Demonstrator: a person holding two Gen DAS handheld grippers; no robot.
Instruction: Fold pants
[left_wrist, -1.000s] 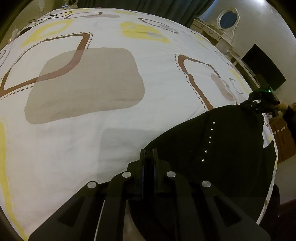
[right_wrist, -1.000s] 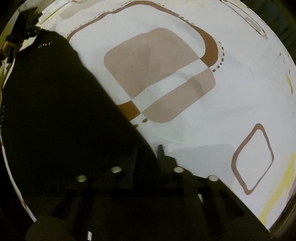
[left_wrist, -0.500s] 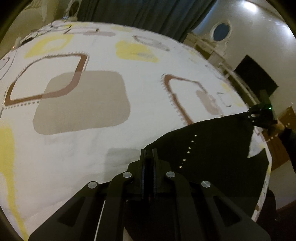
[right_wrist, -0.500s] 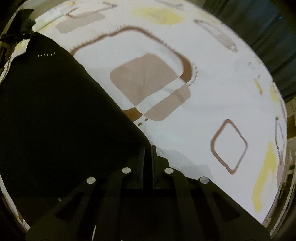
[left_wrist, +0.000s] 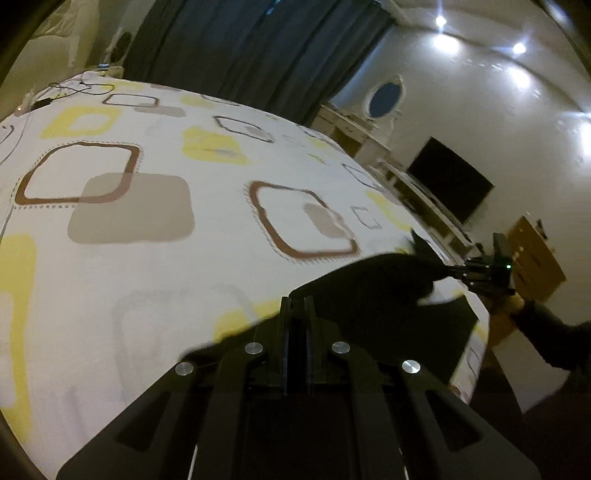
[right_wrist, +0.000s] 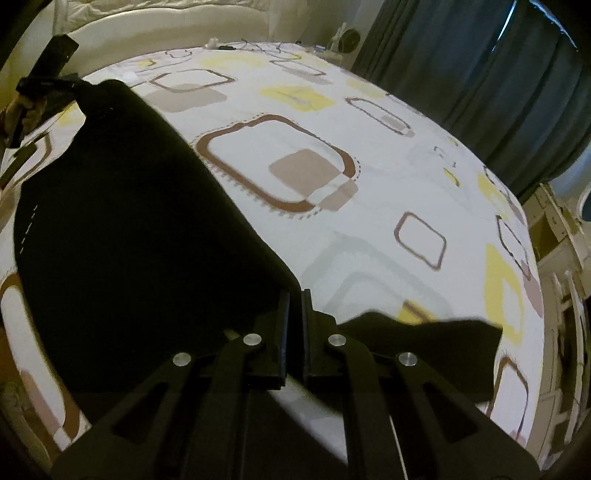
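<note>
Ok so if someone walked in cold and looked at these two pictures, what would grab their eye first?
First the black pants, a big dark sheet stretched between the two tongs over the bed. The left tongs pinch one corner of the pants and the right tongs another, both shut on the cloth. Next comes the white bedspread under them, printed with brown, beige and yellow rounded squares.

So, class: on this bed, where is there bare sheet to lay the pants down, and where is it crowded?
Free: the wide patterned bedsheet between the black pants and the dark curtains. Crowded: the near edge, where the left gripper and right gripper pinch the pants, and the far corner with cables.
</note>
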